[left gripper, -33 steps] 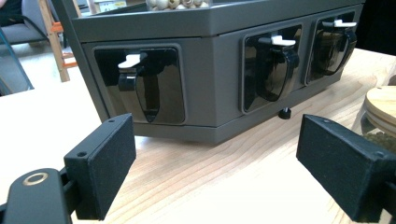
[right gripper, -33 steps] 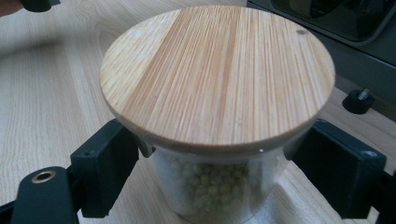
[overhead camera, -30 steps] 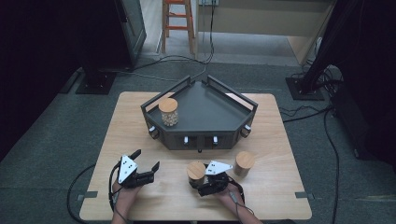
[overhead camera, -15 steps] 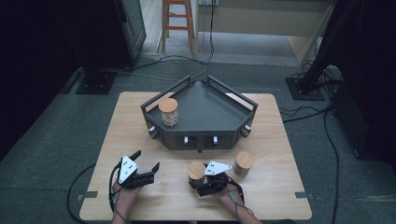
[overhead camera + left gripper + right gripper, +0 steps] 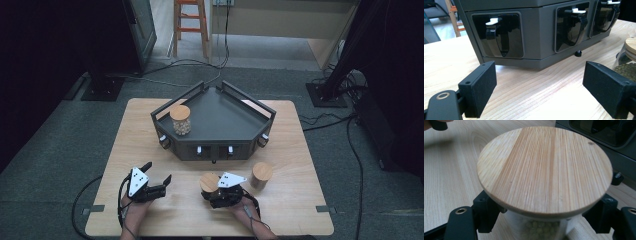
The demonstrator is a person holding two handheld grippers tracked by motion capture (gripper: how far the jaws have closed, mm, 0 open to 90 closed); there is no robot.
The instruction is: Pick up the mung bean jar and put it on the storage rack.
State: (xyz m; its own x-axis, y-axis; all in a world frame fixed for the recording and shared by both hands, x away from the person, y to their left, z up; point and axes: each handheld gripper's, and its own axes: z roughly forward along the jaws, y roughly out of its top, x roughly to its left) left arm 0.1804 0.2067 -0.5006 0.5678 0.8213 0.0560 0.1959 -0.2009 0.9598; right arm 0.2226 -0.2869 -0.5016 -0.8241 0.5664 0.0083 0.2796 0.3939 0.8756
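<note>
From above, near the table's [image 5: 150, 120] front edge, my right gripper [image 5: 216, 192] has just been closing and now clamps the glass jar [image 5: 209, 183] with the bamboo lid, which stands just right of centre, in front of the dark tray unit [image 5: 215, 125]; my left gripper [image 5: 156, 175] hangs wide open and empty to the left. A second lidded jar [image 5: 261, 174] stands close on the right, so I'd judge a straight lift safest, away from it. Through the left gripper view, both pads [image 5: 480, 86] stand far apart over bare wood, facing the unit's dispenser levers [image 5: 496, 30]. Along the right gripper view, the lid [image 5: 544, 167] hides the pads' contact with the glass, so I should grip below the lid, not by it; greenish contents [image 5: 541, 226] barely show.
</note>
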